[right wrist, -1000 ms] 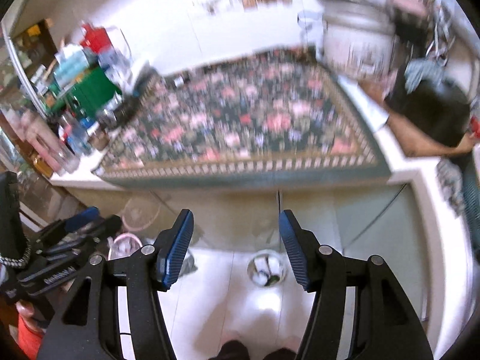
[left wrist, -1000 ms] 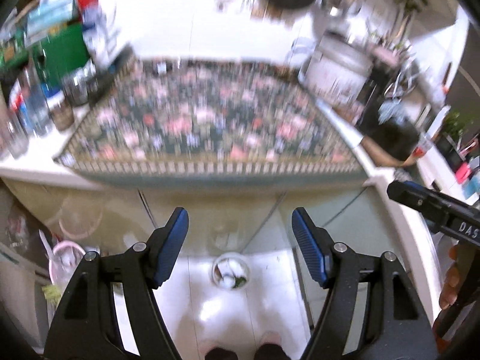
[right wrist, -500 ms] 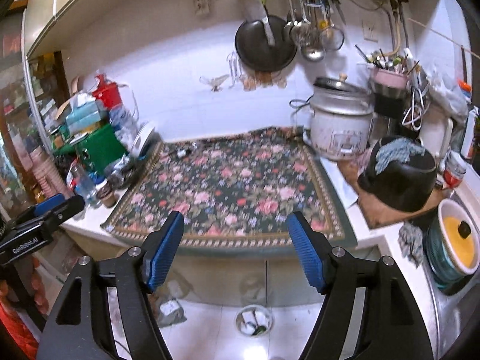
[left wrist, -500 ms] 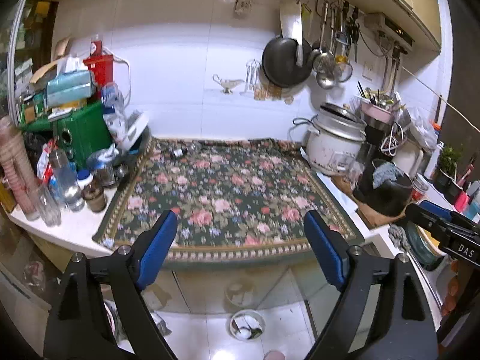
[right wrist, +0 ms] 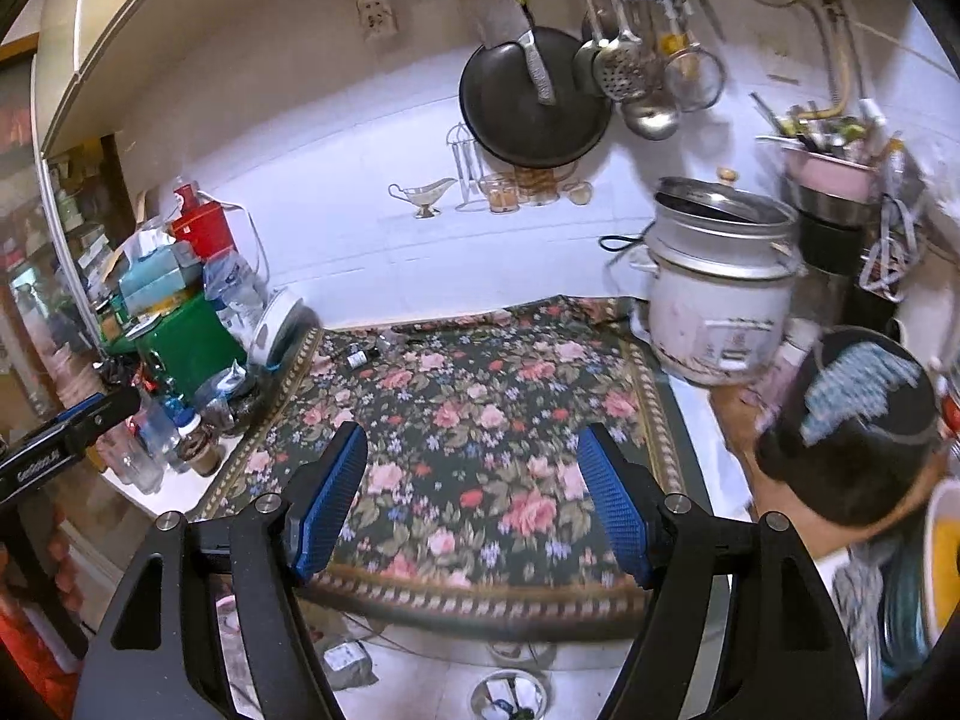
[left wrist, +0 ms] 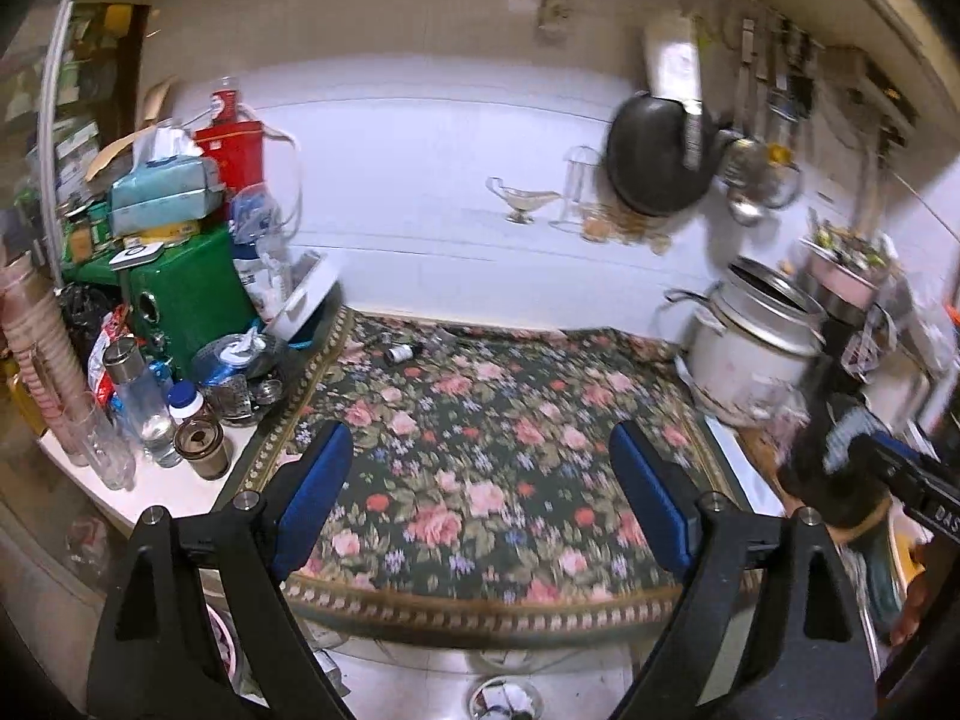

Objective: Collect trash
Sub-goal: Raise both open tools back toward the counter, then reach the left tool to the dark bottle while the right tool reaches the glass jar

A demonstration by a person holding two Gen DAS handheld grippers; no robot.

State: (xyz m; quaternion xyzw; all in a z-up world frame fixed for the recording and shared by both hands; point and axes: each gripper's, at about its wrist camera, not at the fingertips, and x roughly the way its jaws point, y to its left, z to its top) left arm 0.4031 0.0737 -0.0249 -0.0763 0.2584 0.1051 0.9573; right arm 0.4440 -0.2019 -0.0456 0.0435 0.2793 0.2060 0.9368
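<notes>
On floral cloth, small dark-capped bottle

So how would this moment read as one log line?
left gripper: open, empty | right gripper: open, empty | both above floral cloth | bin below

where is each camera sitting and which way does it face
Left wrist: on the left gripper, facing the floral cloth and tiled wall; its open blue-padded fingers show, the right gripper at the right edge.
Right wrist: on the right gripper, same direction; its open fingers show, the left gripper at the left edge.
Shared: cloth, rice cooker, hanging black pan, green box.
</notes>
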